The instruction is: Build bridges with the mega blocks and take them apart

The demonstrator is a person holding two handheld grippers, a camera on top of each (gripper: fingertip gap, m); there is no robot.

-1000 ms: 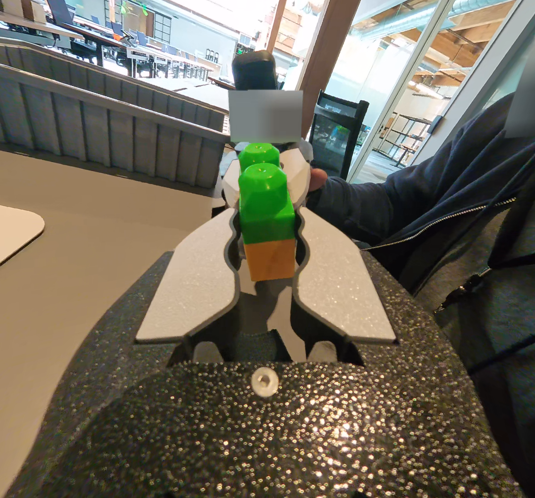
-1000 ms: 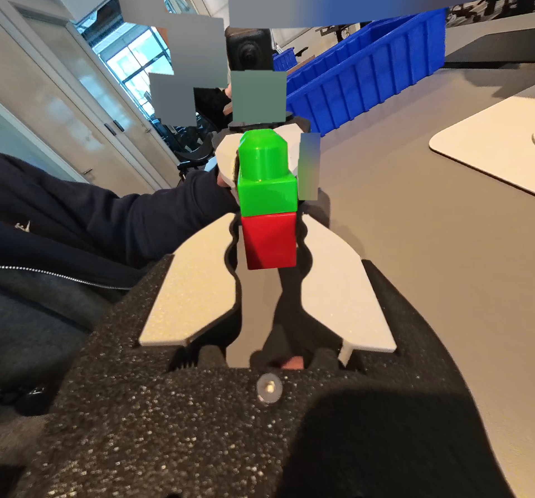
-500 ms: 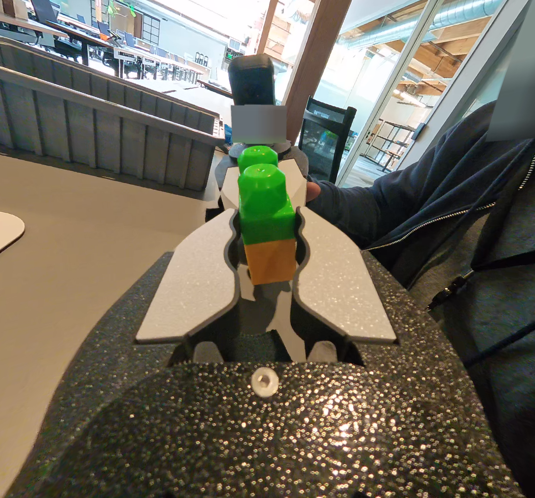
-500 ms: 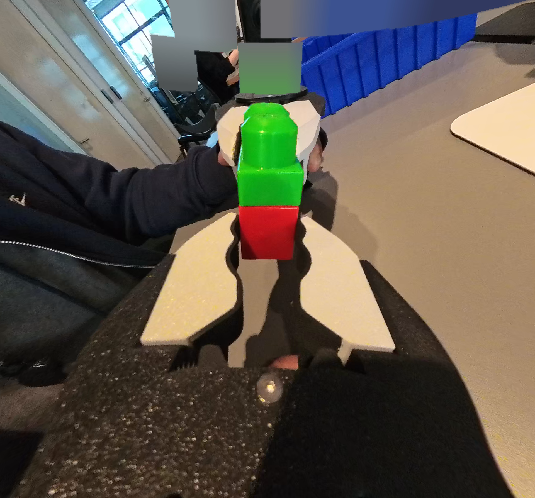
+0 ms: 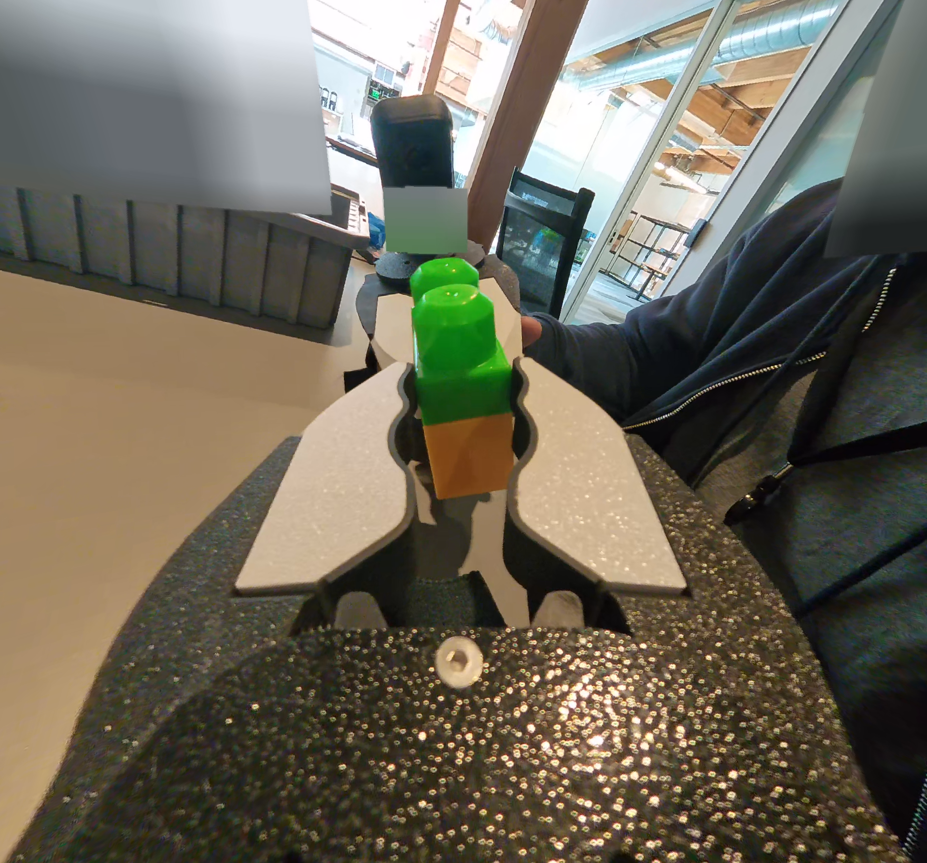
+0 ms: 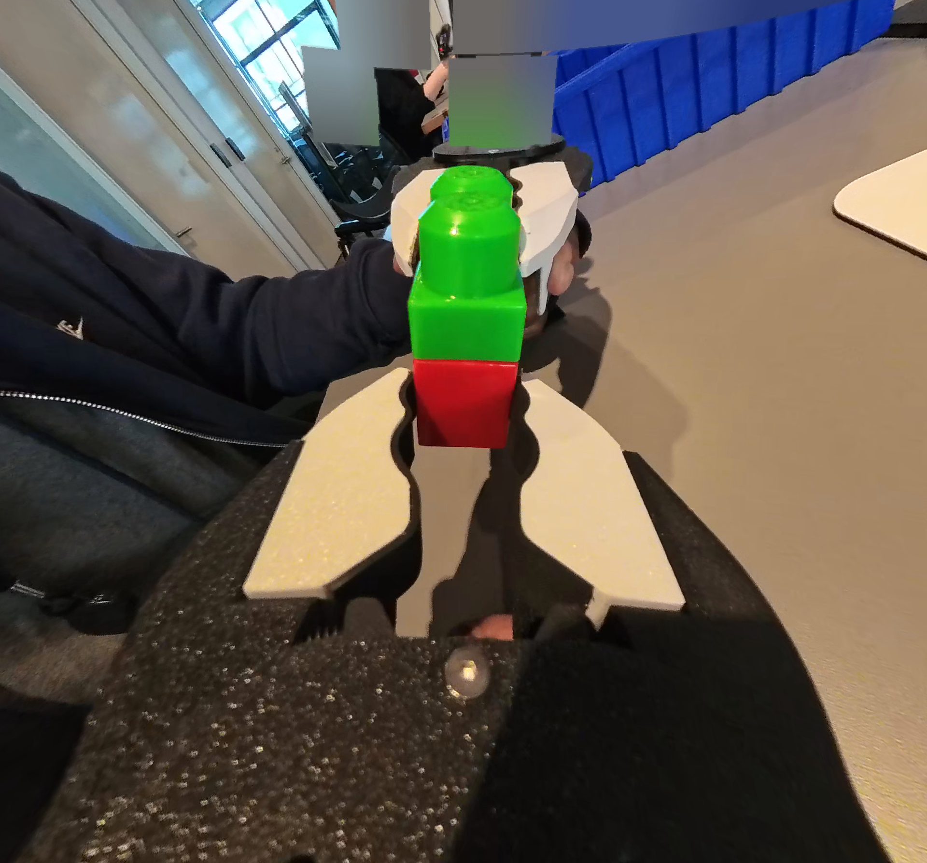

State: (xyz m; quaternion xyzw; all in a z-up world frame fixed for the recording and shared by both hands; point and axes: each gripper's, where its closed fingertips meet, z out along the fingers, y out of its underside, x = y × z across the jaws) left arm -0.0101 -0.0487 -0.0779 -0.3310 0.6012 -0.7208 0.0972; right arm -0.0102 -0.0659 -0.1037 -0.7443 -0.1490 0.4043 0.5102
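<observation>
The left gripper (image 5: 464,417) is clamped on the orange block (image 5: 469,455) at frame centre; the right gripper (image 6: 464,400) is clamped on the red block (image 6: 464,402). The green block (image 6: 466,297) bridges both. Risk: uneven pulling may twist a block out of the fingers onto the grey table (image 6: 752,387).

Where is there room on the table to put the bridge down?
Bare grey table lies between the blue bin and white mat, and before the grey bin. It is crowded near the sleeve.
</observation>
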